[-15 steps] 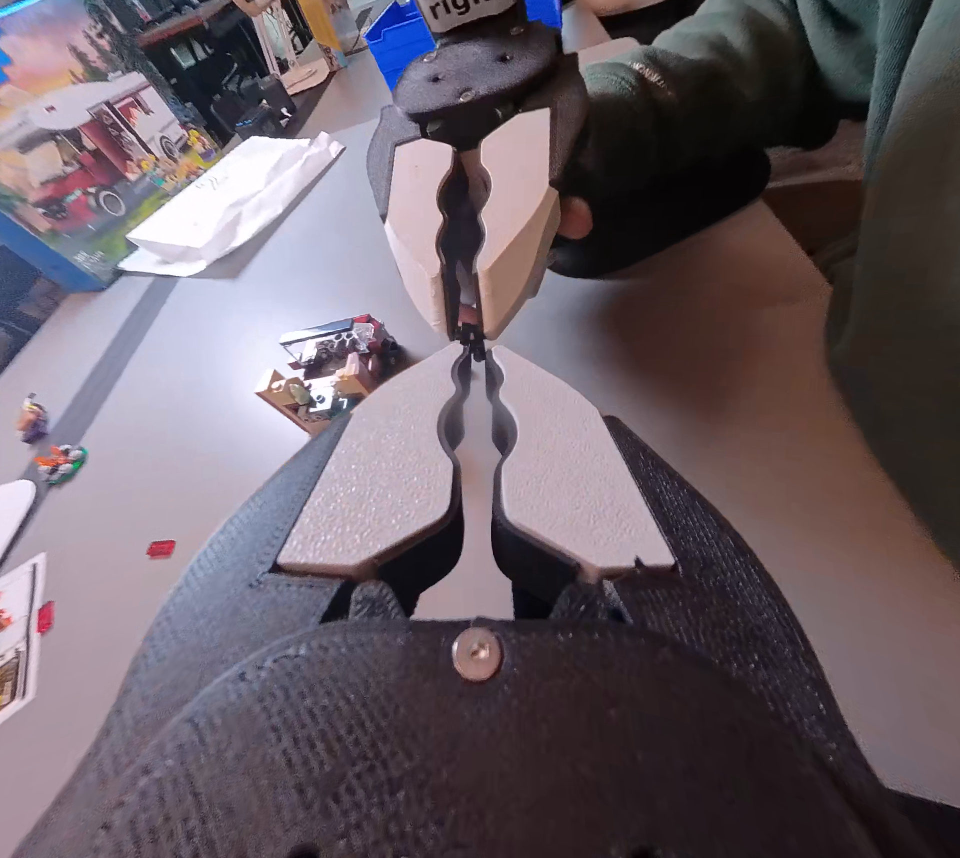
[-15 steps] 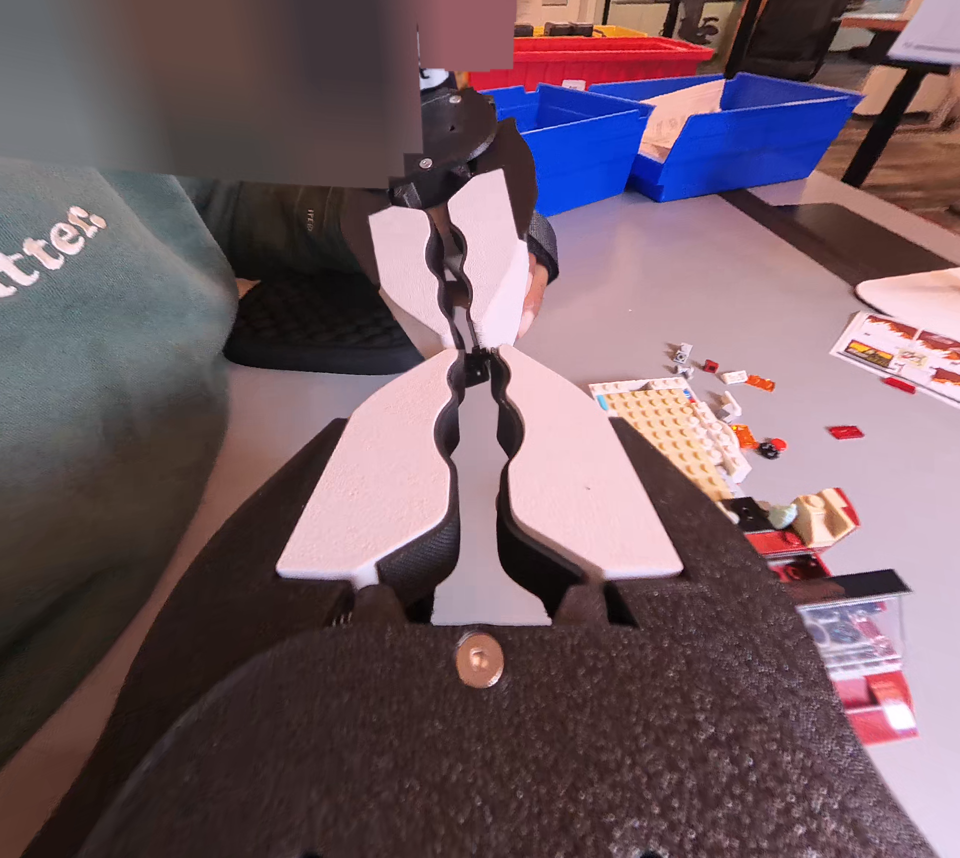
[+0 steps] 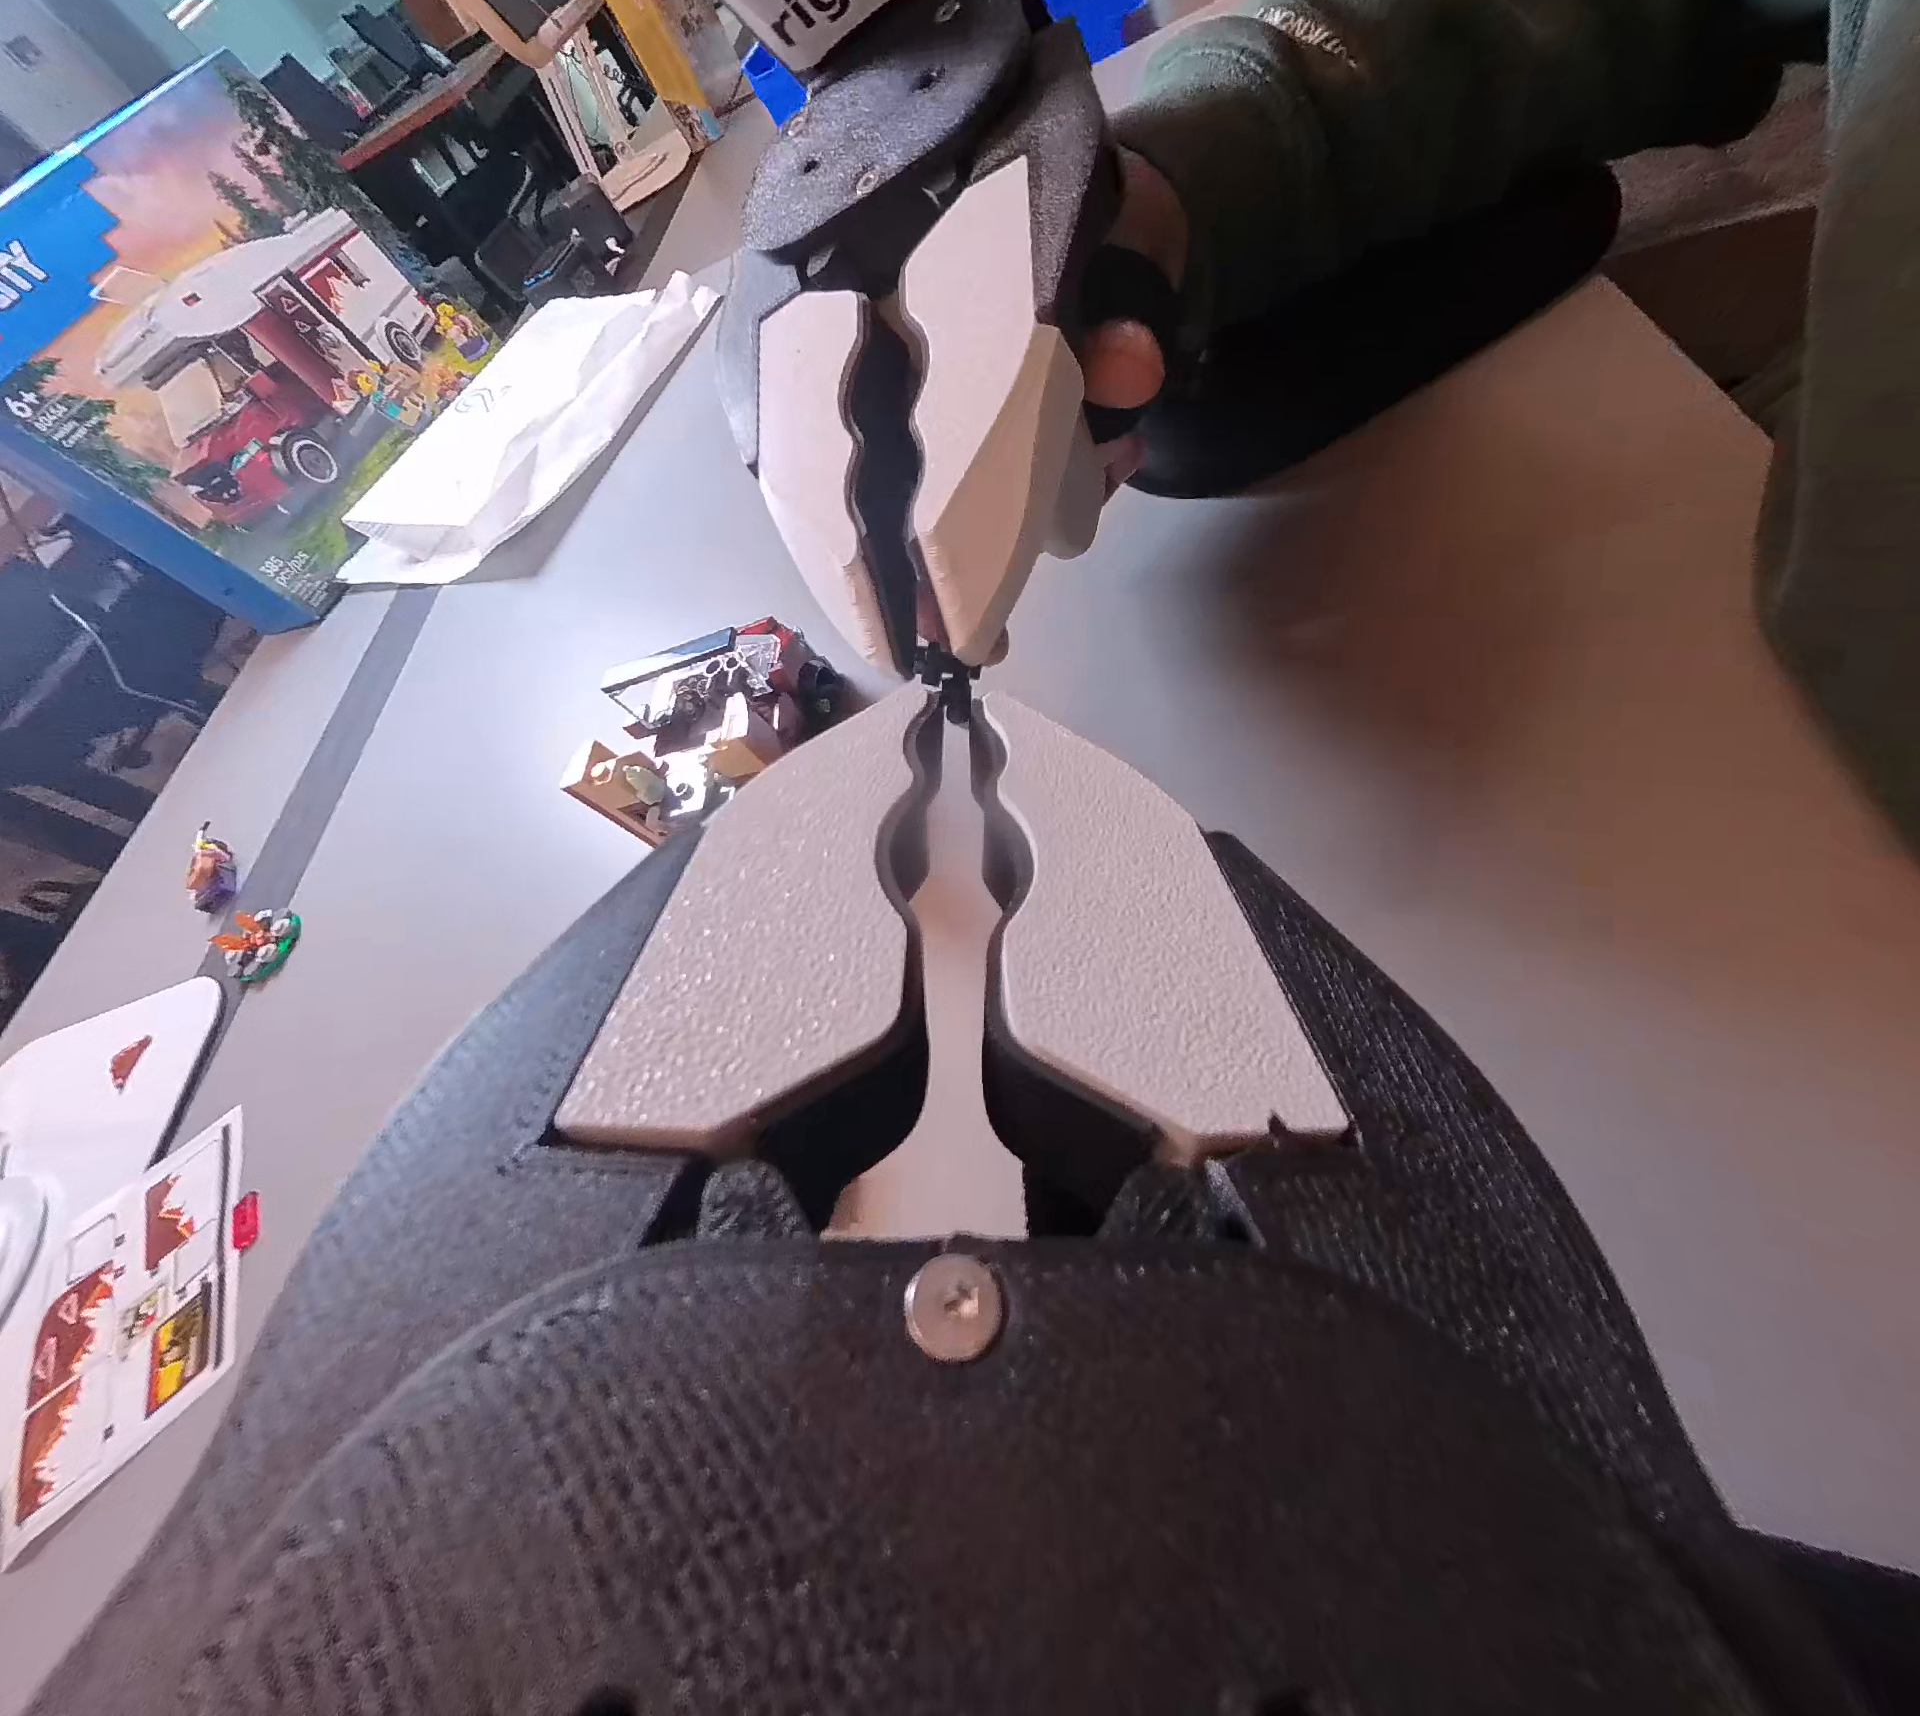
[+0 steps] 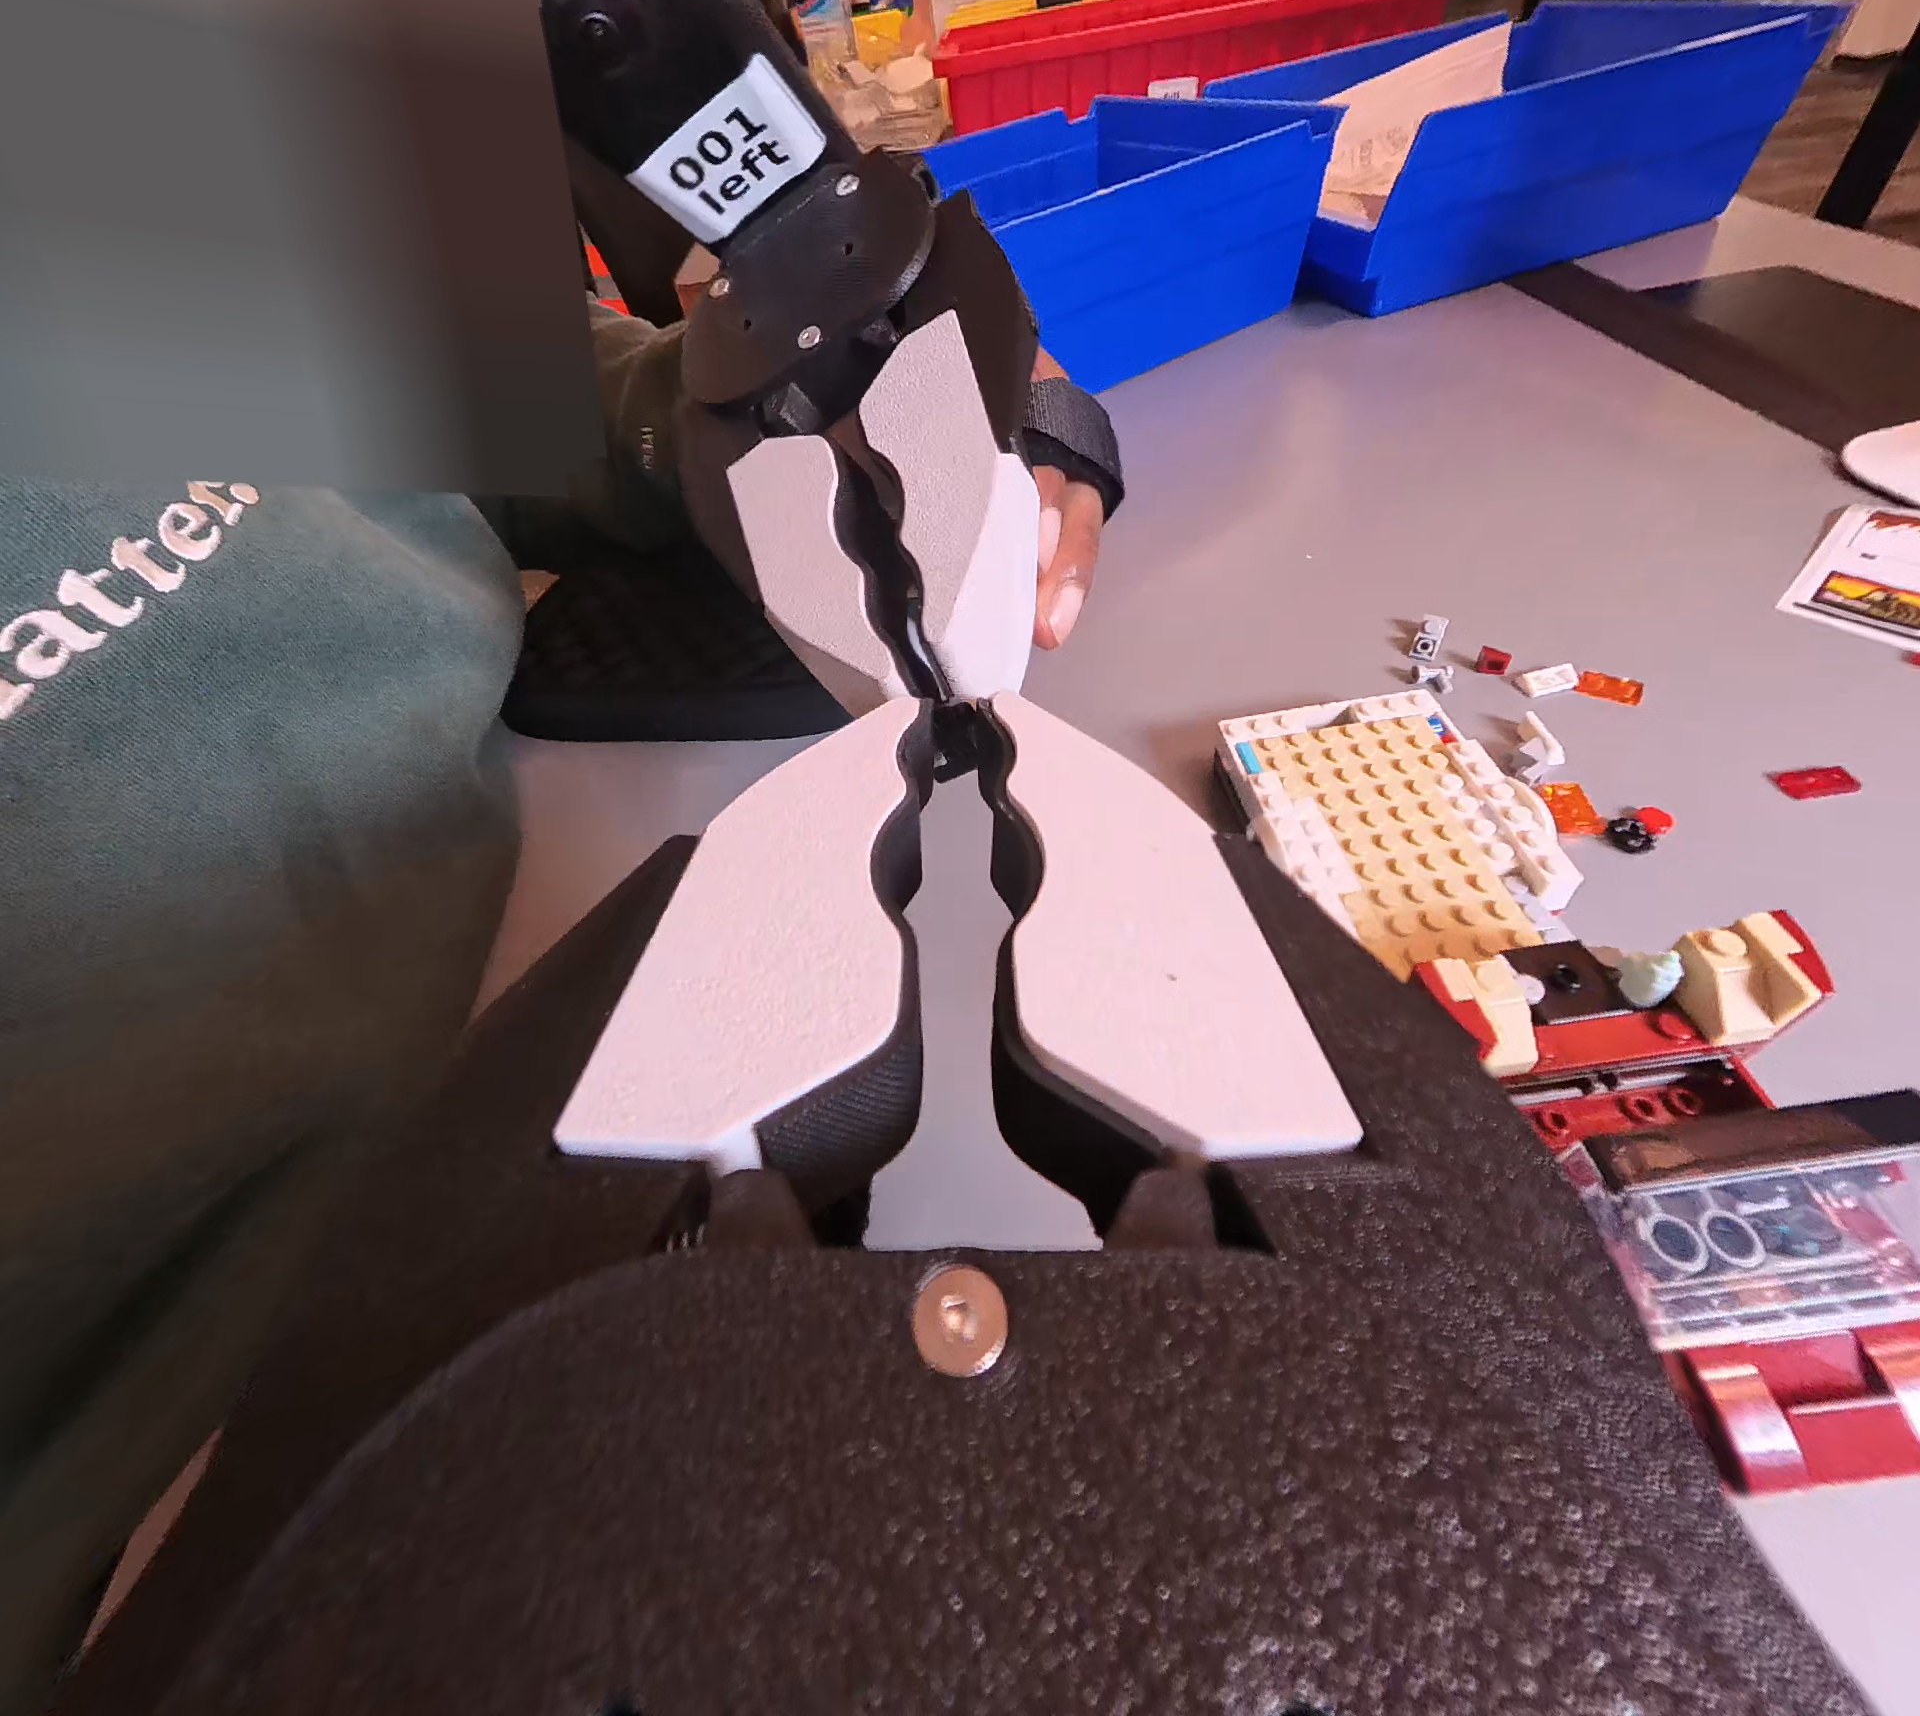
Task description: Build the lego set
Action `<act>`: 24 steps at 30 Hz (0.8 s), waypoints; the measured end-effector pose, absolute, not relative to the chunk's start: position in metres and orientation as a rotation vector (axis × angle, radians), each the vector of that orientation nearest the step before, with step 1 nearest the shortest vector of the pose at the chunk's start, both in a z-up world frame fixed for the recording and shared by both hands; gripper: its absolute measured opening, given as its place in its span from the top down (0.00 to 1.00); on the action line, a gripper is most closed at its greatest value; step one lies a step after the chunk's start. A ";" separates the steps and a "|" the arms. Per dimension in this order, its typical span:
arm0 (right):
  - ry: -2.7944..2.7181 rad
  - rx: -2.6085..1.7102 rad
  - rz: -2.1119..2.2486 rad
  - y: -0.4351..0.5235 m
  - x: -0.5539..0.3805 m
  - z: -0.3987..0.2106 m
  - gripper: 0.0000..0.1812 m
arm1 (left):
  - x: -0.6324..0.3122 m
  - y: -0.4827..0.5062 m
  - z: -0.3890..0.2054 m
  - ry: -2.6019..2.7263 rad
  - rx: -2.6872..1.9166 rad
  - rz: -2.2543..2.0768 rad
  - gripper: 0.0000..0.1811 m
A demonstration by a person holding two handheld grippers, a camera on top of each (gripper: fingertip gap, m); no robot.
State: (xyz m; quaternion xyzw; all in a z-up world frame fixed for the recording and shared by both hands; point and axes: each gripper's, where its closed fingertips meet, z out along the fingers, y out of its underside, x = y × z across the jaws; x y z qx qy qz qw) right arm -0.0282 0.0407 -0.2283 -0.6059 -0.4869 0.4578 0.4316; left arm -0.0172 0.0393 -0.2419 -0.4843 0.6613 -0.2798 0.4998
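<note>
- A small black lego piece is pinched tip to tip above the grey table: the left gripper is clamped narrowly on it, and the right gripper is closed on it from the opposite side.
- Just beyond the piece, the partly built red and tan camper model is seen on the table.
- Farther past the model, loose small bricks are scattered.
- Farthest behind, blue bins are lined up.

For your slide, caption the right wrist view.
Both grippers pinch a small black piece tip to tip beside the half-built camper.
</note>
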 end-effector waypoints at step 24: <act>-1.076 -1.636 1.287 0.049 -0.027 -0.227 0.96 | -0.019 0.049 -0.234 1.562 -1.071 -0.461 0.98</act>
